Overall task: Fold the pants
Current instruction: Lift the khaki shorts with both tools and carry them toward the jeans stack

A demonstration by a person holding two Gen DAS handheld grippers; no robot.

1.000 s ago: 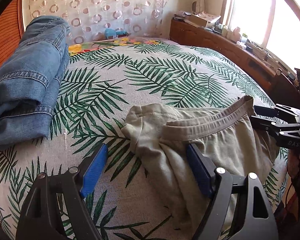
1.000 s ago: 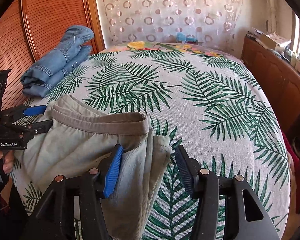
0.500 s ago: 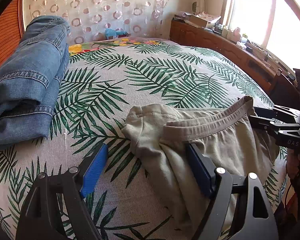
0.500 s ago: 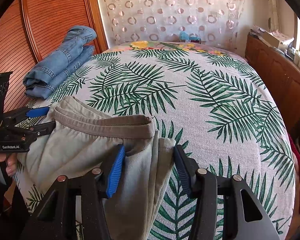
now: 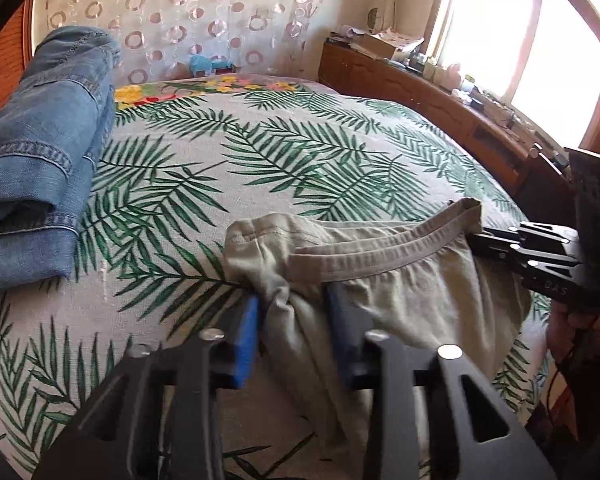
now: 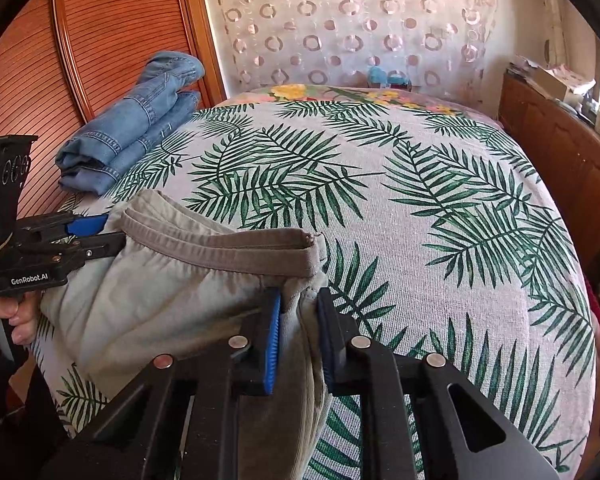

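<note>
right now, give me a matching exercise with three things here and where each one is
Things:
1. jeans
2. grey pants
3. blue toy

Places:
a. near edge of the bed, between both grippers
b. by the curtain, past the bed's far end
c. folded at the bed's far left, by the wooden panel

Pairs: 1-c, 2-a, 3-b
</note>
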